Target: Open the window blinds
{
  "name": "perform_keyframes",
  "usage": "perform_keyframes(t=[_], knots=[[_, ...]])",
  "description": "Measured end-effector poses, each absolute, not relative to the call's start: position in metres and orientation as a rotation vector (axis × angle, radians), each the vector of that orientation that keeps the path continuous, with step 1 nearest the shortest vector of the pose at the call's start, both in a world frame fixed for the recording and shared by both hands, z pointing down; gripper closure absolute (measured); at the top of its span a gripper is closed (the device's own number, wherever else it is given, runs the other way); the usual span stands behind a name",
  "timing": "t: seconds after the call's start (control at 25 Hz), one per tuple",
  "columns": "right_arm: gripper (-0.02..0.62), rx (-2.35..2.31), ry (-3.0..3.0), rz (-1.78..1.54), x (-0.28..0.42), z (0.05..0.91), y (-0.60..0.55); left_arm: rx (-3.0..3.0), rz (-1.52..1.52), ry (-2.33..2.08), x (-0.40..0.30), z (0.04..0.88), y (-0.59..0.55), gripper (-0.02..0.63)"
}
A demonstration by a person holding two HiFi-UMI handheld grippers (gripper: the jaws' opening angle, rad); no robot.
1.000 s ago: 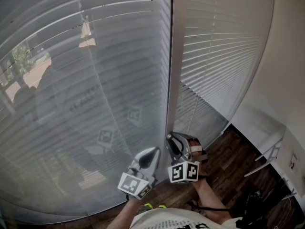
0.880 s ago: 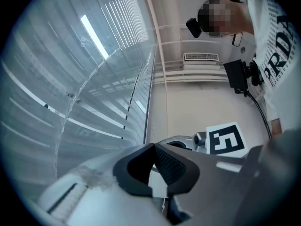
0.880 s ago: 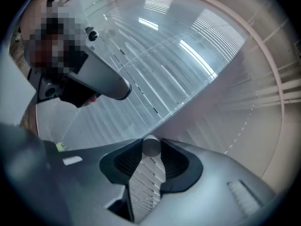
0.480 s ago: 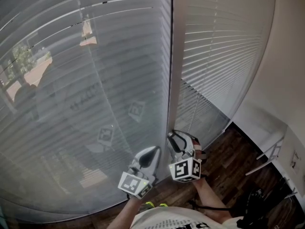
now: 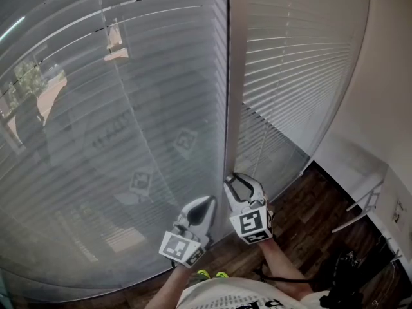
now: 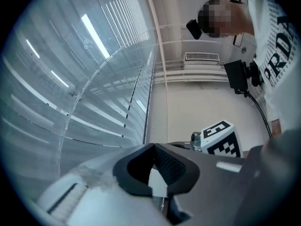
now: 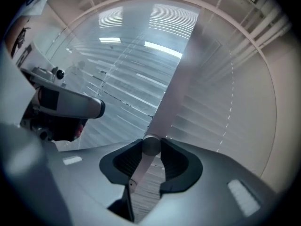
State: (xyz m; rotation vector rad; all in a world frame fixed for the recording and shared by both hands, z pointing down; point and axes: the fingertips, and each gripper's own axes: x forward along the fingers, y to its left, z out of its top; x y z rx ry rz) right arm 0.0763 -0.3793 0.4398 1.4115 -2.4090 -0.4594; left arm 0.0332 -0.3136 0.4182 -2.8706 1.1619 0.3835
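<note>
Over a dark wood floor (image 5: 309, 214), facing the window blinds (image 5: 296, 76), the right hand-held gripper (image 5: 236, 184) clamps the wand (image 7: 150, 146), while the left hand-held gripper (image 5: 205, 206) has its jaw tips together.

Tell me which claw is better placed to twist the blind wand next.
Right. The right claw has the wand between its pads, while the left claw sits off to its side, facing the slats.
</note>
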Motion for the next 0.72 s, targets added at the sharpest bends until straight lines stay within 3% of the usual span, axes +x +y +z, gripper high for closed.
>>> perform_keyframes(t=[0.72], knots=[[0.466, 1.545, -2.794, 0.211, 0.0853, 0.4423, -0.3830, -2.862, 0.372, 1.162, 0.0308, 0.4195, -0.3084, 0.614]])
